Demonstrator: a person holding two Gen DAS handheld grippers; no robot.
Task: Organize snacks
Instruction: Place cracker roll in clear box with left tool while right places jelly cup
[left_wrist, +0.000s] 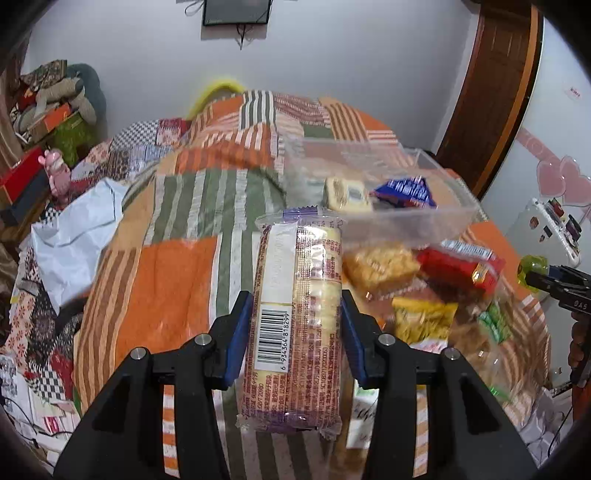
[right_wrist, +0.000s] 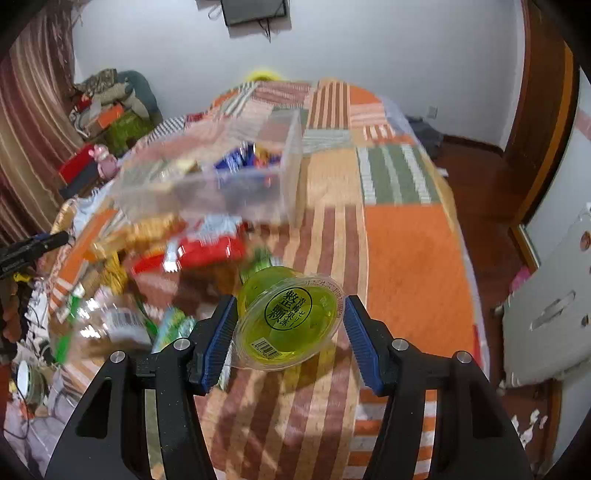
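Note:
My left gripper (left_wrist: 295, 328) is shut on a long clear packet of pale biscuits (left_wrist: 295, 314) with a barcode, held above the patchwork bed. A clear plastic box (left_wrist: 388, 192) lies ahead of it and holds a cream packet (left_wrist: 347, 195) and a blue packet (left_wrist: 406, 192). A heap of loose snacks (left_wrist: 424, 280) lies in front of the box. My right gripper (right_wrist: 290, 321) is shut on a green jelly cup (right_wrist: 288, 317), held above the bed right of the snack heap (right_wrist: 166, 266). The box also shows in the right wrist view (right_wrist: 221, 173).
The patchwork quilt (left_wrist: 177, 266) covers the bed. A pale blue bag (left_wrist: 77, 225) and clutter lie at the left edge. A white appliance (right_wrist: 554, 302) and a wooden door frame (right_wrist: 543, 110) stand at the right. The right gripper also shows at the far right of the left wrist view (left_wrist: 532, 273).

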